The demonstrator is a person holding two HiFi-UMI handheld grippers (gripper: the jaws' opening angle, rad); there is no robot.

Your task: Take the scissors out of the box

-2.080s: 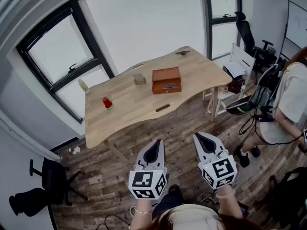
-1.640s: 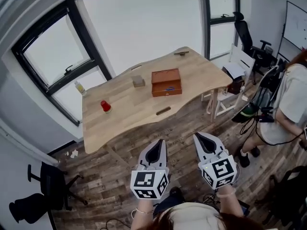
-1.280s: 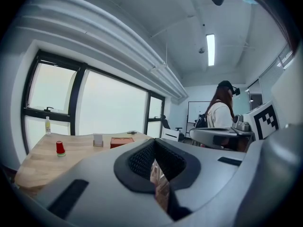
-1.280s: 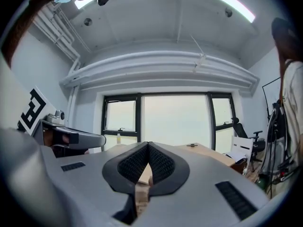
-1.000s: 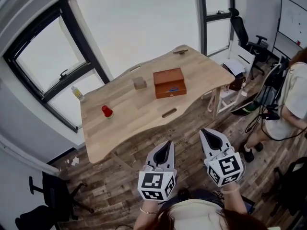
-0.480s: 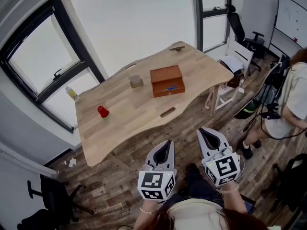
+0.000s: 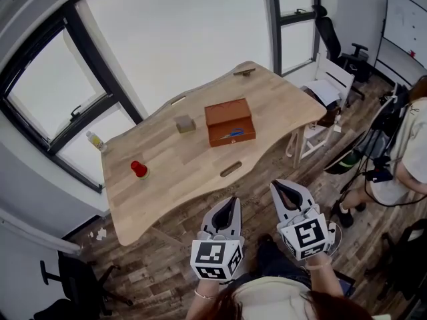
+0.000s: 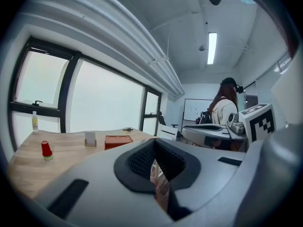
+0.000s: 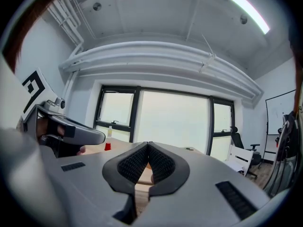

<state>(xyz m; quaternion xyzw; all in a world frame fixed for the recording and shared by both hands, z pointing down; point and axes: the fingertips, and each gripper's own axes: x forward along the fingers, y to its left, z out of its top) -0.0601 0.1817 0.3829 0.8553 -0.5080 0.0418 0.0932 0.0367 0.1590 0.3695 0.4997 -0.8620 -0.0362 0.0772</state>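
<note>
A brown wooden box (image 7: 229, 121) stands in the middle of a light wooden table (image 7: 167, 172). Blue-handled scissors (image 7: 233, 133) show at its near side. Both grippers hang over the floor, short of the table's near edge and well away from the box. My left gripper (image 7: 231, 203) points at the table with its jaws shut and nothing between them. My right gripper (image 7: 279, 187) is beside it, shut and empty too. In the left gripper view the box (image 8: 118, 141) is small and far beyond the shut left gripper (image 8: 154, 144).
On the table are a red cup (image 7: 139, 169), a small grey block (image 7: 185, 123) and a dark item (image 7: 244, 71) at the far end. A bottle (image 7: 95, 141) stands on the window sill. A white chair (image 7: 327, 85) and a person (image 7: 408, 149) are at the right.
Both grippers have moved forward toward the table's near edge, and the table now looks closer in the head view. Both stay shut.
</note>
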